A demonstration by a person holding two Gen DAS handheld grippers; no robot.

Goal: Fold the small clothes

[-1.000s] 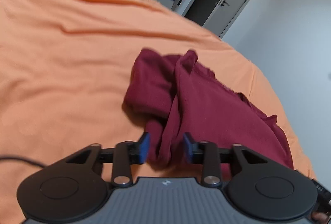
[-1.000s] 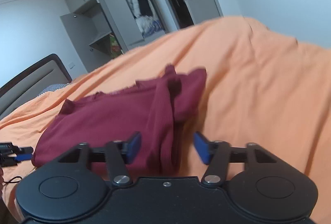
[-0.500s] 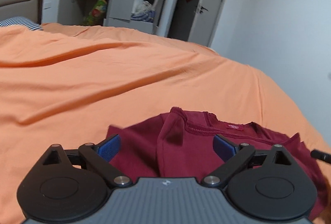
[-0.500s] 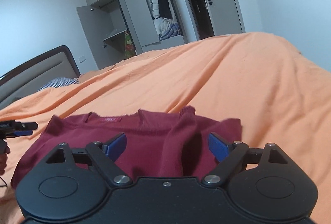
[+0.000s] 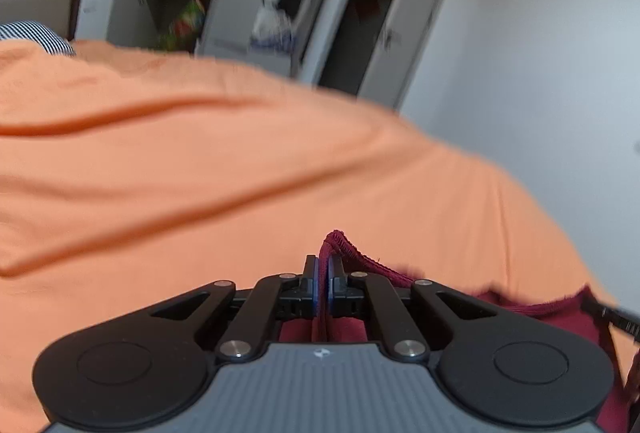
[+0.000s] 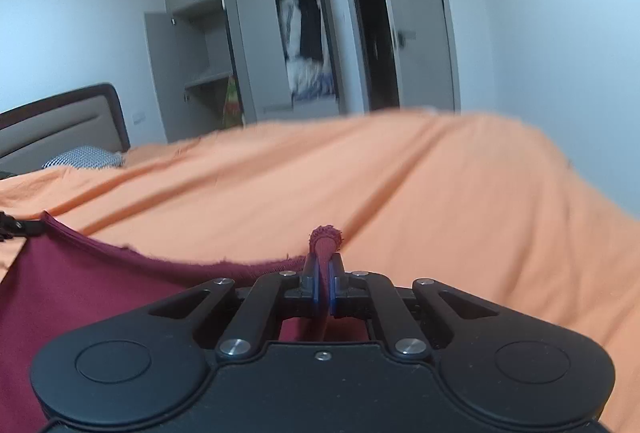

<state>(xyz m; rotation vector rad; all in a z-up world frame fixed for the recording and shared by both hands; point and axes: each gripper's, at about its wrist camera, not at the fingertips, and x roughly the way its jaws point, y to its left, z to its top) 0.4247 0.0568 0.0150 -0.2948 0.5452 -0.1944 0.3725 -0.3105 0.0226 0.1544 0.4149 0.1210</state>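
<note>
Maroon knit fabric, the garment [image 6: 92, 285] of the task, lies low in both views on an orange bedsheet [image 6: 360, 185] and hangs stretched between the two tools; its upper hem runs as a sagging line from the left edge of the right wrist view to the right gripper [image 6: 323, 287]. The right gripper's blue pads [image 6: 316, 287] are pressed together on a bunched fold of the hem, a tuft of which stands up just beyond the fingertips; the left gripper [image 5: 323, 287] likewise pinches a ribbed edge of the garment [image 5: 360, 257], the cloth passing between its closed blue pads [image 5: 316, 287] and trailing rightward toward a dark tool tip at the frame edge (presumably the other gripper, though too little shows to be certain). Behind the bed stands a grey wardrobe [image 6: 280, 33] with several doors swung open; one compartment holds hanging clothes, pale and dark, above a heap of folded laundry [image 6: 308, 77]; the compartment to its left has a shelf, with a bright multicoloured object [image 6: 232, 105] beneath it, too blurred to identify. A dark open doorway [image 6: 372, 45] lies right of the wardrobe. A padded headboard [image 6: 60, 129] and a patterned pillow [image 6: 84, 157] sit at the far left; the sheet's long creases lie between the garment and the wardrobe.
</note>
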